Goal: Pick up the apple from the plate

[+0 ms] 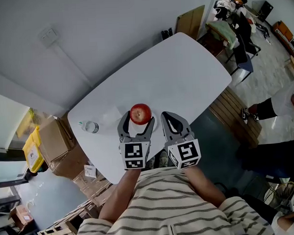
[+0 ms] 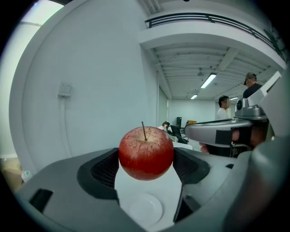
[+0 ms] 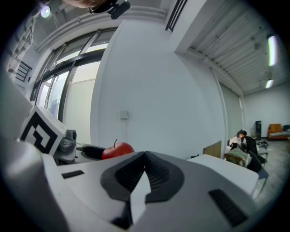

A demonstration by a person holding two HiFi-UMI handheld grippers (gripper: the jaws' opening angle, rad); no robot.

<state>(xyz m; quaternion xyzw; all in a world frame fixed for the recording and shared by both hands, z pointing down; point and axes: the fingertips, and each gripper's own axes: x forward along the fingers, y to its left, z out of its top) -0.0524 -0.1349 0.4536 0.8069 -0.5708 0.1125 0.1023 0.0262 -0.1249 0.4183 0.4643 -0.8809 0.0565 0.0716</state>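
Note:
A red apple (image 1: 140,113) with a short stem sits between the two jaws of my left gripper (image 1: 138,119), which is shut on its sides. In the left gripper view the apple (image 2: 146,153) hangs in the air above a small white plate (image 2: 146,209) on the white table (image 1: 184,74). My right gripper (image 1: 169,117) hovers just to the right of the apple, its jaws shut together with nothing between them. From the right gripper view (image 3: 145,157) the apple (image 3: 117,150) shows at the left, behind the left gripper's fingers.
A clear water bottle (image 1: 90,126) lies on the table left of the apple. Cardboard boxes (image 1: 58,145) and a wooden pallet (image 1: 69,222) stand beyond the table's left edge. The wall runs along the far side. People and desks are at the far right.

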